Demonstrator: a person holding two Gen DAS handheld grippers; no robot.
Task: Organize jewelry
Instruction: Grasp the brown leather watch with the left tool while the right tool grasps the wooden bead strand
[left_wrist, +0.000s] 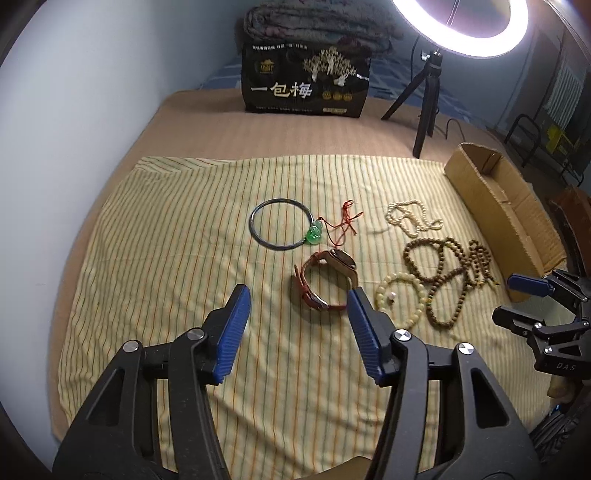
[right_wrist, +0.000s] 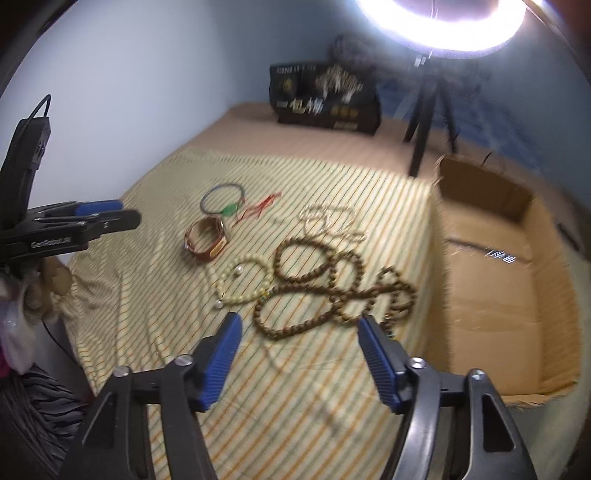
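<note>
Jewelry lies on a yellow striped cloth (left_wrist: 184, 258): a dark bangle (left_wrist: 252, 225) with a green pendant (left_wrist: 314, 233) and red cord, a red-strapped watch (left_wrist: 345, 258), a white pearl necklace (left_wrist: 406, 218), a cream bead bracelet (left_wrist: 380, 295) and a long brown bead strand (left_wrist: 430, 306). My left gripper (left_wrist: 299, 295) hangs open just short of the watch, nothing between its pads. My right gripper (right_wrist: 299, 321) is open above the near end of the brown bead strand (right_wrist: 284, 332), with the cream bracelet (right_wrist: 240, 297) to its left. Each gripper shows at the edge of the other's view.
An open cardboard box (left_wrist: 498, 206) lies at the cloth's right edge, its inside bare (right_wrist: 498, 295). At the back stand a black printed bag (left_wrist: 306, 81) under a folded blanket, and a lit ring light (left_wrist: 517, 33) on a tripod (left_wrist: 424, 110). A pale wall runs along the left.
</note>
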